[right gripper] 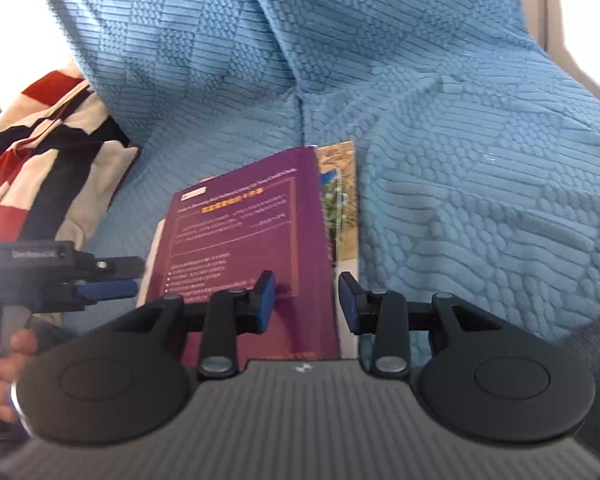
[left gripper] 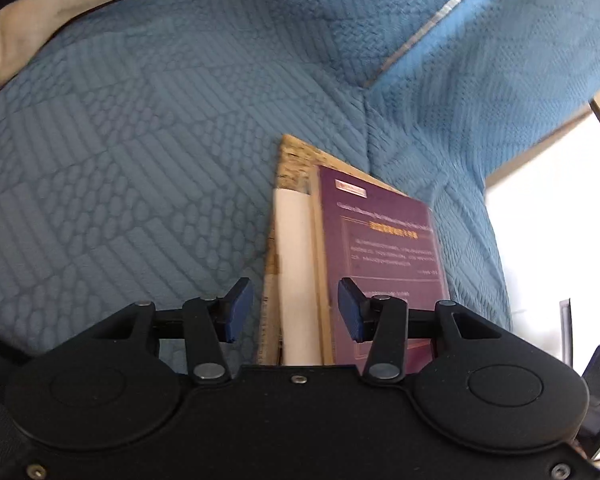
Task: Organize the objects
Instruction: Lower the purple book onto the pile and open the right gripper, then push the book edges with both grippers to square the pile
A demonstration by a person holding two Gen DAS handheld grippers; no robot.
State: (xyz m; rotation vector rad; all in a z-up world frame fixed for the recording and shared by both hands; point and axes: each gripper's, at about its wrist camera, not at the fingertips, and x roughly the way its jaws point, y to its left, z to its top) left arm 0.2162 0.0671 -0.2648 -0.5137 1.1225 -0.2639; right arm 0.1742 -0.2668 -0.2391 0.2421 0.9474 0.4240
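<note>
A: Where does the left wrist camera look from?
B: Just behind its tool (left gripper: 296,306), close above the purple book (left gripper: 384,256), facing the blue sofa cover (left gripper: 140,160)

A: And the right?
B: Same low, near angle over its own tool (right gripper: 307,300). Both views share that book (right gripper: 256,240) and the cover (right gripper: 460,160)

- My right gripper (right gripper: 306,300) is open, jaws straddling the near spine edge of the purple book (right gripper: 252,248); no visible contact.
- Purple book sits on top of a 2nd book w/ a picture cover (right gripper: 342,200), both on the blue quilted cover (right gripper: 460,160).
- Left gripper (right gripper: 112,280) at the book's left edge, state unclear.
- Striped bag (right gripper: 48,152) far left.
</note>
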